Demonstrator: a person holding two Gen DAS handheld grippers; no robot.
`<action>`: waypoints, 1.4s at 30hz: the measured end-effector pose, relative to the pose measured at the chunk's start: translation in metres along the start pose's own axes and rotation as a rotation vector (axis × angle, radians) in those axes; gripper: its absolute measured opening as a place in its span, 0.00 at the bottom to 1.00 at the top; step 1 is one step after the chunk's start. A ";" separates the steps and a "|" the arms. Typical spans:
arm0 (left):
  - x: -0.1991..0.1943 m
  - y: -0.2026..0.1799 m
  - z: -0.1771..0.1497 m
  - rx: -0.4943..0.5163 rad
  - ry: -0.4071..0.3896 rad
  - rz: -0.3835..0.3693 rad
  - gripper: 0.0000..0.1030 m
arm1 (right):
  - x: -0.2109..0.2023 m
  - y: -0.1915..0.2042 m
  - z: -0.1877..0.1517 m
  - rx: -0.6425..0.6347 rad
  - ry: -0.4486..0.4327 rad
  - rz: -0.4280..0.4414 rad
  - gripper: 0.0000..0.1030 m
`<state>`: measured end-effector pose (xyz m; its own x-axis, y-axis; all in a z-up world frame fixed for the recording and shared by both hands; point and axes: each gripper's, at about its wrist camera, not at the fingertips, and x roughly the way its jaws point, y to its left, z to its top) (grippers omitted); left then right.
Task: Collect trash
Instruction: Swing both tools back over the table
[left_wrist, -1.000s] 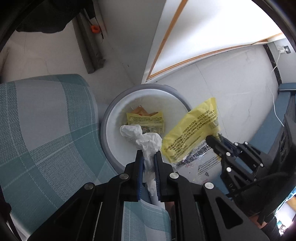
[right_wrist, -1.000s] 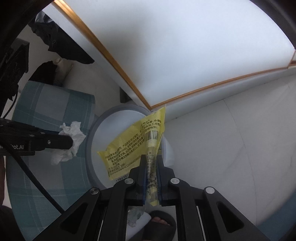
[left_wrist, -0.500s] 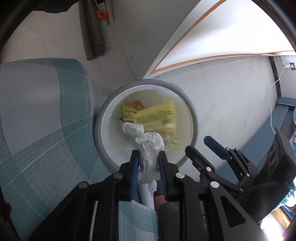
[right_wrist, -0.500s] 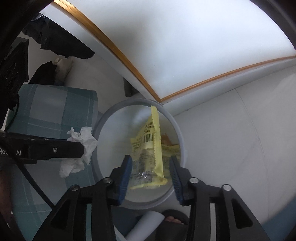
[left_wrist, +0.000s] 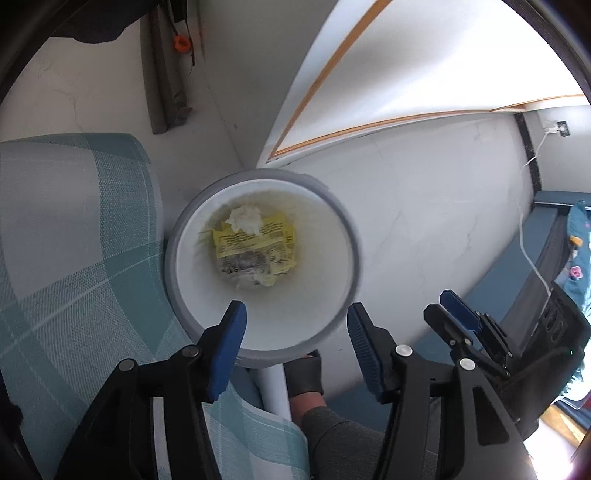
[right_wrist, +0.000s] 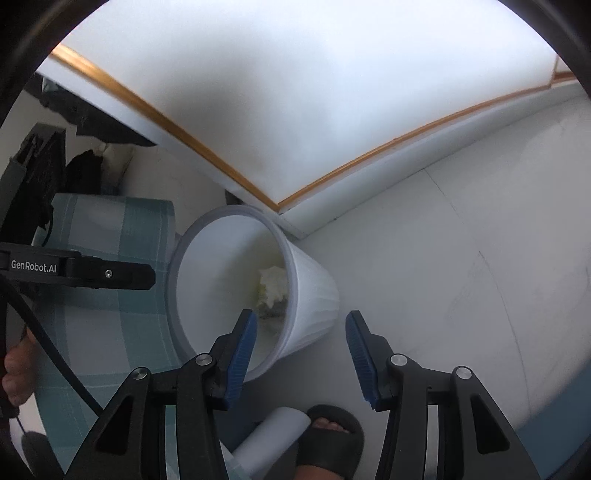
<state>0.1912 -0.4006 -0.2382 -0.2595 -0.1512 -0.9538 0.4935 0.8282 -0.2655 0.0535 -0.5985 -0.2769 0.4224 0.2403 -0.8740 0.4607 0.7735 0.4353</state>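
Note:
A white waste bin (left_wrist: 332, 236) with a grey rim stands on the floor. At its bottom lie a yellow wrapper (left_wrist: 255, 245) and a crumpled white tissue (left_wrist: 245, 218) on top of it. My left gripper (left_wrist: 293, 325) hangs straight above the bin, its jaws opening with nothing between them. My right gripper (right_wrist: 299, 332) is open and empty, off to the bin's right side; its fingers (left_wrist: 456, 314) show at the right of the left wrist view. In the right wrist view the bin (right_wrist: 314, 295) shows the tissue (right_wrist: 273, 286) inside.
A teal checked cushion (left_wrist: 74, 229) lies against the bin's left. A white table (left_wrist: 424, 66) with a wooden edge stands behind it. A person's foot in a dark slipper (right_wrist: 328, 443) is just below the bin. A white cable (left_wrist: 528, 229) runs at right.
The right gripper opened and dropped the yellow wrapper into the bin, then moved away to the right. The left gripper opened and the tissue fell onto the wrapper.

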 end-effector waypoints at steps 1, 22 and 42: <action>-0.006 -0.002 -0.003 0.004 -0.021 -0.006 0.51 | -0.010 -0.007 0.000 0.029 -0.022 0.014 0.48; -0.197 -0.004 -0.150 -0.039 -0.775 0.154 0.79 | -0.222 0.092 -0.021 -0.197 -0.482 0.059 0.67; -0.302 0.115 -0.269 -0.315 -1.084 0.171 0.92 | -0.282 0.260 -0.096 -0.478 -0.704 0.144 0.88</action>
<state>0.1035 -0.1146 0.0573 0.7200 -0.2831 -0.6336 0.1838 0.9582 -0.2192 -0.0210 -0.4085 0.0624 0.9098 0.0578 -0.4111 0.0542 0.9652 0.2557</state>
